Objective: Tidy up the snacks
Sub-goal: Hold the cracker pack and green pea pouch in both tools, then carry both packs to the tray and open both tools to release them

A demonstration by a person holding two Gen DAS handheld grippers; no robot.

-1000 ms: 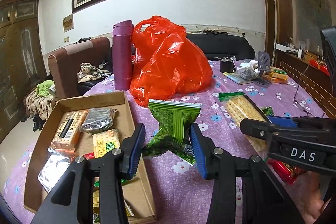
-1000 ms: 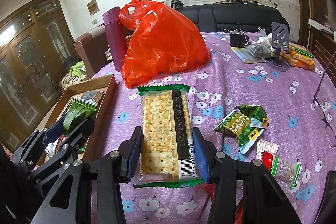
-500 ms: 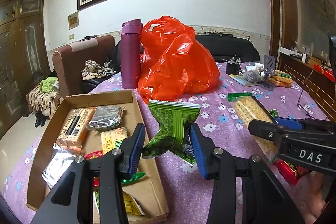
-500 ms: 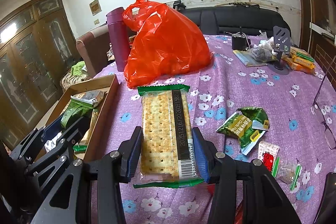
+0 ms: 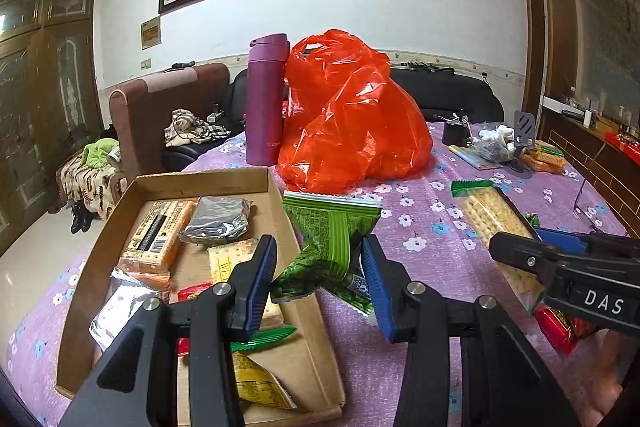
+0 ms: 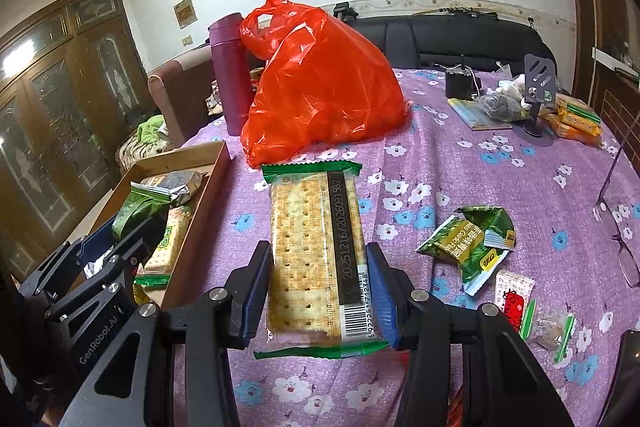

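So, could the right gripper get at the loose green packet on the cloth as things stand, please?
Probably not yet: the right gripper is shut on the cracker pack, so its jaws are full. The green packet itself lies uncovered on the cloth beside it.

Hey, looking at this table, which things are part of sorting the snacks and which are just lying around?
Part of the job:
- green snack packet in the left tool
- cracker pack in the right tool
- cardboard tray
- loose green packet

Just lying about:
- orange plastic bag
- purple flask
- phone stand
- eyeglasses
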